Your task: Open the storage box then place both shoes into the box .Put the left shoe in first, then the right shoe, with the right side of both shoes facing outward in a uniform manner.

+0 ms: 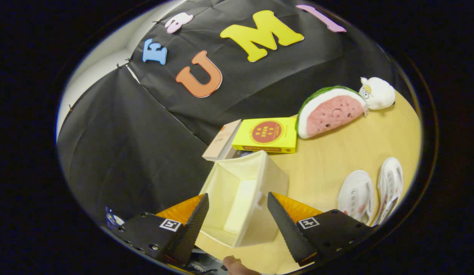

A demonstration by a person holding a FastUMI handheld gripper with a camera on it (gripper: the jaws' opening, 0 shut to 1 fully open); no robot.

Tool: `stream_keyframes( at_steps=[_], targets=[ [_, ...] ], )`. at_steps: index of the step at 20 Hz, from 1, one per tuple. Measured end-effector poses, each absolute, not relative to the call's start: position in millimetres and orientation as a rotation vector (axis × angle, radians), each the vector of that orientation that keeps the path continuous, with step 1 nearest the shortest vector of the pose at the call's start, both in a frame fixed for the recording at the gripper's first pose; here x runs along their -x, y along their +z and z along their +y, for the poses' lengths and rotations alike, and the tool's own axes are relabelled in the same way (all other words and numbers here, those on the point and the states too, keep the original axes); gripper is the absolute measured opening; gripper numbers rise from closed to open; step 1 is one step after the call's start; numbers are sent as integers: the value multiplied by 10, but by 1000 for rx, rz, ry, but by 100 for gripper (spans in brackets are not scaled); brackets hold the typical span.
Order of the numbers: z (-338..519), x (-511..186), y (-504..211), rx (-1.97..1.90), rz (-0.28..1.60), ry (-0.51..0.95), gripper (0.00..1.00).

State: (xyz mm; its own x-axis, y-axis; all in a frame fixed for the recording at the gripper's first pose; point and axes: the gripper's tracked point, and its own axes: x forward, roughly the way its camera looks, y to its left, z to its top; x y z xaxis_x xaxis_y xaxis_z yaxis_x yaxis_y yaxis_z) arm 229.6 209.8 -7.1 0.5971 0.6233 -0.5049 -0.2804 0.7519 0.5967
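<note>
My gripper (238,208) gapes wide and empty over the open storage box (242,191); the 2 shoes (370,194) lie beside it, and I risk grabbing the wrong one first.

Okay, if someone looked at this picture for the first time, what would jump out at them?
Probably the cream storage box, open and tilted, sitting between and just ahead of the spread fingers of the gripper, which touch nothing. Beyond it lies a yellow book on the wooden table, with a watermelon plush and a small white plush farther back. A pair of white shoes lies side by side off to the right of the fingers.
</note>
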Motion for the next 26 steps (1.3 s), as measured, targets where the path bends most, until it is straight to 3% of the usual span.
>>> stream_keyframes(
  at_steps=[9,14,18,24,26],
  targets=[
    [707,-1787,-1010,-28,963,303,95],
    [382,-1754,-1414,51,1059,210,93],
    [221,-1982,-1695,114,1080,124,88],
    [146,-2047,-1749,172,1130,55,71],
    [172,-2018,-1719,166,1131,40,60]
  ],
)
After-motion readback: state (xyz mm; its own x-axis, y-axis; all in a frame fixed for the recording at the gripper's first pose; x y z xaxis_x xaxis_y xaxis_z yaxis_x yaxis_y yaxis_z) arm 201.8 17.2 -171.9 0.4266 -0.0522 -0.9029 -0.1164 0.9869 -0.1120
